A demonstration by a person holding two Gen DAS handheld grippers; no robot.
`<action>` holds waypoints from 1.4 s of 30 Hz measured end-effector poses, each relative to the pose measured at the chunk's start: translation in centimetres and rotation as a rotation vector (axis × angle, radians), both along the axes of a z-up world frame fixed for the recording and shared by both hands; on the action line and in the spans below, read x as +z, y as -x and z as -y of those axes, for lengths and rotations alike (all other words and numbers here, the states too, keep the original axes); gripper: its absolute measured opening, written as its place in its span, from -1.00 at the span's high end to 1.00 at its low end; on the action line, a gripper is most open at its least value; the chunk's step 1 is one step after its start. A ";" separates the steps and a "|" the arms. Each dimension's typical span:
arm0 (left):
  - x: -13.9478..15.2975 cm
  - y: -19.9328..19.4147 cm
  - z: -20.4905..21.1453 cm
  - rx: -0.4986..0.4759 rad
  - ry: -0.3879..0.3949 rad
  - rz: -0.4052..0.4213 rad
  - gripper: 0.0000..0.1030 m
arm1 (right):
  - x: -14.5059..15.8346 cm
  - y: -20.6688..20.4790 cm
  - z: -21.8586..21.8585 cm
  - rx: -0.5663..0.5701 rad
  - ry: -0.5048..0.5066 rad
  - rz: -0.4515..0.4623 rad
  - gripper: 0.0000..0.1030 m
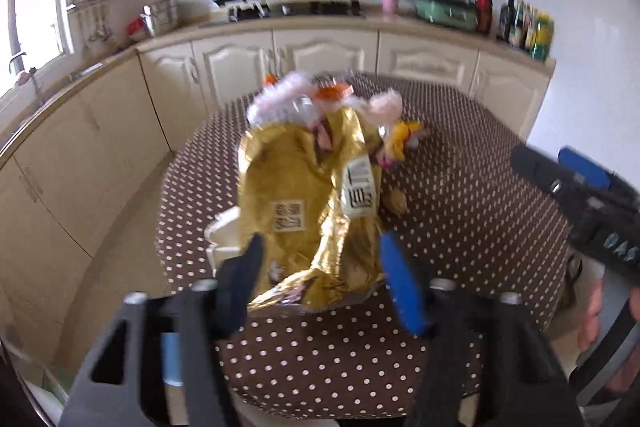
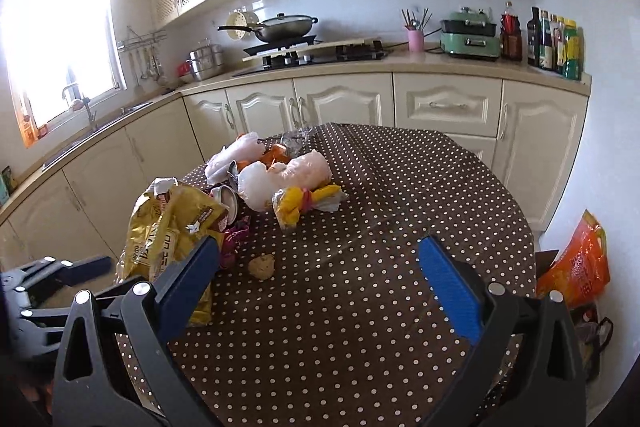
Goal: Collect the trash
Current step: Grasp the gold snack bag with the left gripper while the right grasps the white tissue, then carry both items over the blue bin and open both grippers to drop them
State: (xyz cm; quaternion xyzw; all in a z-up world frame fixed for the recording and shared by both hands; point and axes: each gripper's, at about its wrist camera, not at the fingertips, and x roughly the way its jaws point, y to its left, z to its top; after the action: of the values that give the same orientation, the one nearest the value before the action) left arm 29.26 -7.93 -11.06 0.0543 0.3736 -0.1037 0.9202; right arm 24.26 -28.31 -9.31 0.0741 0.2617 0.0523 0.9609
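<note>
A crumpled gold snack bag (image 1: 304, 203) stands on the polka-dot table (image 1: 460, 187) between the fingers of my left gripper (image 1: 324, 267). Both pads sit against the bag's sides; the picture is blurred. Behind it lies a heap of trash: white plastic bags (image 2: 288, 175), a yellow wrapper (image 2: 304, 203), a crushed can (image 2: 226, 197), a purple wrapper (image 2: 236, 235) and a brown crumpled lump (image 2: 262, 267). My right gripper (image 2: 320, 267) hangs open over the table's near side, right of the gold bag (image 2: 168, 231), with nothing between its fingers.
An orange plastic bag (image 2: 576, 263) stands on the floor right of the table. Something white (image 1: 224, 239) shows beyond the table's left edge. Cream cabinets (image 2: 340, 103) and a counter with a stove and wok (image 2: 284, 27) run behind the table.
</note>
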 end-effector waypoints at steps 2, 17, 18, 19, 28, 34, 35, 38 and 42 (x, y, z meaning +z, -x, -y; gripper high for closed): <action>-1.0 -1.0 0.0 -0.010 0.022 -0.039 0.64 | -0.1 -0.3 -0.1 0.011 -0.006 -0.007 -0.87; 4.6 2.6 -8.3 0.183 0.126 0.192 0.97 | 0.4 -1.5 -6.4 0.182 -0.023 -0.035 -0.70; 4.3 2.6 -9.3 0.210 0.131 0.180 0.97 | 0.2 -1.8 -7.6 0.212 -0.019 -0.046 -0.67; 4.1 2.8 -10.1 0.231 0.136 0.172 0.97 | -0.1 -2.0 -8.5 0.230 -0.016 -0.055 -0.67; 2.4 4.2 -16.7 0.324 0.160 0.117 0.97 | -4.2 -4.7 -14.4 0.308 -0.062 -0.194 -0.18; 1.1 4.4 -19.2 0.326 0.185 0.097 0.97 | -4.6 -5.5 -14.5 0.322 -0.092 -0.215 0.44; 0.9 4.2 -19.3 0.326 0.189 0.094 0.97 | -4.6 -5.5 -14.5 0.324 -0.091 -0.214 0.51; 0.3 4.1 -19.7 0.327 0.205 0.086 0.97 | -4.3 -5.3 -14.5 0.326 -0.091 -0.206 0.68; -0.4 4.0 -20.4 0.327 0.224 0.079 0.97 | -3.6 -4.6 -15.0 0.326 -0.059 -0.172 0.80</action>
State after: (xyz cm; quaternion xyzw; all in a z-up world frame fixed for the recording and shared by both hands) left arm 25.29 12.44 -11.41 -0.1057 0.3273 0.0082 0.9390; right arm 28.91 -13.26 -12.90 0.0631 0.3499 0.2087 0.9111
